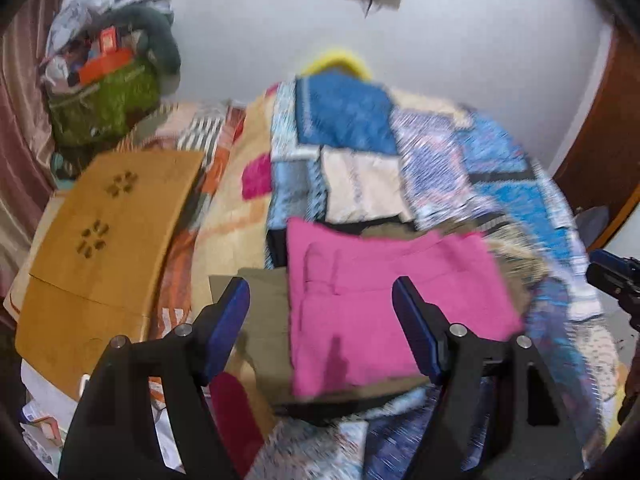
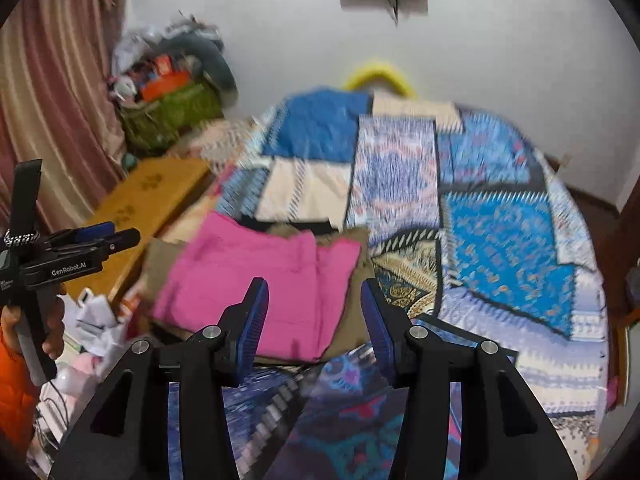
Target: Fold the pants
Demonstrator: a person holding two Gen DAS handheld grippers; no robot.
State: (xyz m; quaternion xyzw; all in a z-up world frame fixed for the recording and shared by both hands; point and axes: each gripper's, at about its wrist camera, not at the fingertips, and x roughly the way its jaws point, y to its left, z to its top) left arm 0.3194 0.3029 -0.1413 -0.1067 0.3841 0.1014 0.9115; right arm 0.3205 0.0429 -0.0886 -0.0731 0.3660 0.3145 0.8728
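Observation:
Folded pink pants [image 1: 392,304] lie on a folded olive garment [image 1: 260,320], on the patchwork quilt [image 1: 500,168] that covers the bed. My left gripper [image 1: 320,292] hangs above the stack with its jaws wide apart and nothing pressed between the pads. In the right wrist view the pink pants [image 2: 224,280] and the olive garment [image 2: 348,316] sit just ahead of my right gripper [image 2: 314,286], which is open and holds nothing. The left gripper [image 2: 124,236] shows at the left edge, held by a hand [image 2: 52,320]. The right gripper [image 1: 596,264] peeks in at the right edge.
A brown cardboard sheet [image 1: 108,240] lies left of the bed. Behind it stands a green bag [image 1: 104,108] heaped with clutter, beside a pink curtain [image 1: 20,120]. Papers [image 2: 96,320] litter the floor at the left. A wooden door [image 1: 600,140] bounds the right side.

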